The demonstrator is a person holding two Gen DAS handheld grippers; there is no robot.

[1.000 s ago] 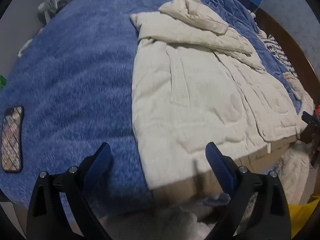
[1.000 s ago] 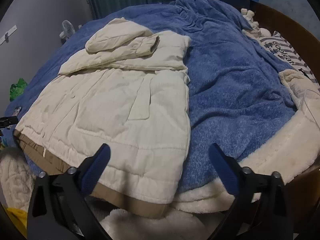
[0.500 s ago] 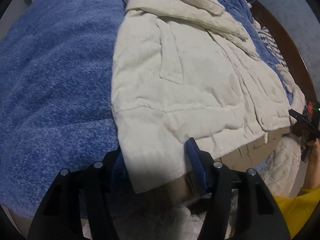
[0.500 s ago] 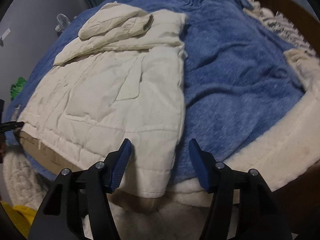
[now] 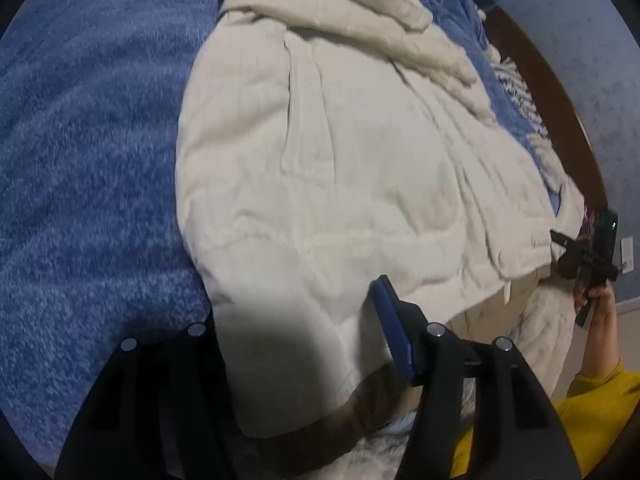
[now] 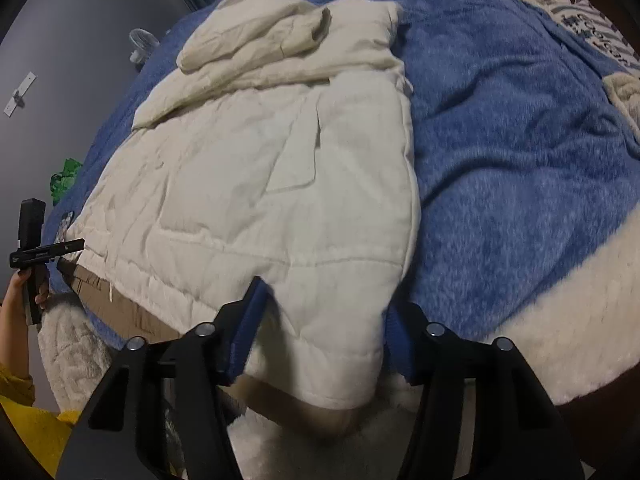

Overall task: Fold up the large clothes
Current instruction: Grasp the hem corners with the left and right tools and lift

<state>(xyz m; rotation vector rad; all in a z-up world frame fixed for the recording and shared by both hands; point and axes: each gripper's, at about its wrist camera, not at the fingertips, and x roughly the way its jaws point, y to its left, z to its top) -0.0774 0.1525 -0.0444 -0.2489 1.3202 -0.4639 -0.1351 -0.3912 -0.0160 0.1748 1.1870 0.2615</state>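
Gripping is what's seen up close on both sides: the left gripper [image 5: 298, 344], black with blue pads, is clamped on the near left corner of the cream quilted padded jacket [image 5: 360, 168], and the jaws have just been closing with that hem corner bunched between them. Only one blue pad [image 5: 394, 336] is visible there; the other is hidden behind the fabric. Same story for the right gripper [image 6: 320, 332], which is closed on the jacket's [image 6: 280, 184] near right corner, jaws just closed in, both pads pressed against the padded hem. A tan lining band [image 6: 132, 312] is shown peeking out under the hem.

The jacket is laid flat on the fuzzy blue blanket [image 5: 88, 140] covering the bed, hem hanging slightly over the near edge, above some white fluffy fabric [image 6: 68, 340]. A patch pocket [image 6: 296, 156] is seen mid-body. Farther back, the sleeves [image 6: 256, 36] are folded across the chest area.

Off to the side, a hand [image 5: 600, 300] coming out of a yellow sleeve [image 5: 592, 408] is seen on the other gripper's handle. At the far right of the bed, a striped printed cloth [image 6: 588, 28] is lying on the blanket [image 6: 520, 120].
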